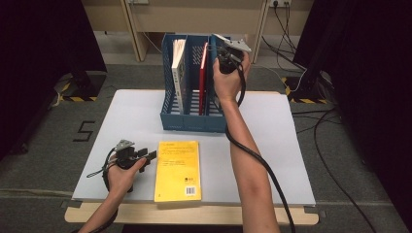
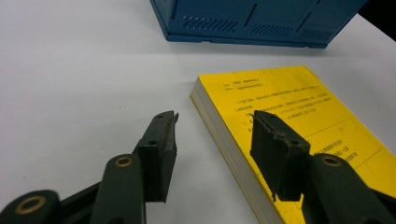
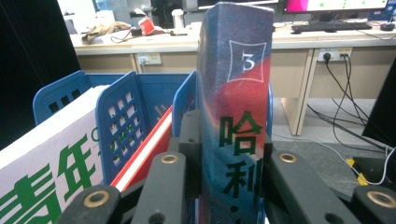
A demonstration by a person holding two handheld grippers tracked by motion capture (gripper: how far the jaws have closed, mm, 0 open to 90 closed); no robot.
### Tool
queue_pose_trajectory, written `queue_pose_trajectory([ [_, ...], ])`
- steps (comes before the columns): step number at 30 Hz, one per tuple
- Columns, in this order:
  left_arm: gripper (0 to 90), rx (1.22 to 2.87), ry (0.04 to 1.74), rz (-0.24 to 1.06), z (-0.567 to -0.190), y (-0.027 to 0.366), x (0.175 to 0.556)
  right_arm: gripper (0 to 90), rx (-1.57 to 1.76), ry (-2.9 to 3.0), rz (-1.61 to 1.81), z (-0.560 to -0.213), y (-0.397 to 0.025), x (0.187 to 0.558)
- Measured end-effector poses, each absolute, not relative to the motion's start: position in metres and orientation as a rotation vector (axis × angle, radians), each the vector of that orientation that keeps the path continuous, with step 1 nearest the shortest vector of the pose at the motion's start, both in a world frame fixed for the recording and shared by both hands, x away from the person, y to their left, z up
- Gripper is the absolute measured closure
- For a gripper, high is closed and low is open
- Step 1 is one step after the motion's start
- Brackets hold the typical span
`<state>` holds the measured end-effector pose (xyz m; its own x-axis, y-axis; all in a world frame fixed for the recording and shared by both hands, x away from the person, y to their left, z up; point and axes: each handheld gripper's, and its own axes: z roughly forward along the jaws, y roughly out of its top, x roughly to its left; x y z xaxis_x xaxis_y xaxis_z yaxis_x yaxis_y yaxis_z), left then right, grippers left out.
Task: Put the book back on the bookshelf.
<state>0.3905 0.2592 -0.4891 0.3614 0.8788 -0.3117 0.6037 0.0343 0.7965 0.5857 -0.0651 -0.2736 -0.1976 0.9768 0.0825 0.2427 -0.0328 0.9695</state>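
While the right gripper (image 3: 231,154) clamps the blue book (image 3: 236,107) upright in the blue rack's (image 1: 194,119) right compartment — spine up, marked "3" — the left gripper (image 2: 215,135) gapes empty beside the flat yellow book (image 2: 289,121)

- The person's left forearm came in low at the near edge, and the hand was wrapped around the left gripper (image 1: 145,156), which rested low over the table.
- Its jaws stood apart with nothing between them, pointing toward the person's right.
- The right arm stretched far forward, almost straight, forearm rising from the near edge.
- The right hand (image 1: 228,80) held the right gripper (image 1: 219,53) raised high, grey plate uppermost.
- Its jaws were pressed flat against both faces of the blue book (image 3: 236,116), clamping it upright.
- A cable hung along the right forearm.
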Motion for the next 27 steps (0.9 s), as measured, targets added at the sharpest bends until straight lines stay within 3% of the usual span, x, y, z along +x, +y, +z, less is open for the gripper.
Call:
queue_pose_trajectory([
  [27,49.3,1.670,1.332,0.353,-0.490,0.259,0.389,75.1,1.324,1.460,1.294,-0.302,-0.048,0.591],
])
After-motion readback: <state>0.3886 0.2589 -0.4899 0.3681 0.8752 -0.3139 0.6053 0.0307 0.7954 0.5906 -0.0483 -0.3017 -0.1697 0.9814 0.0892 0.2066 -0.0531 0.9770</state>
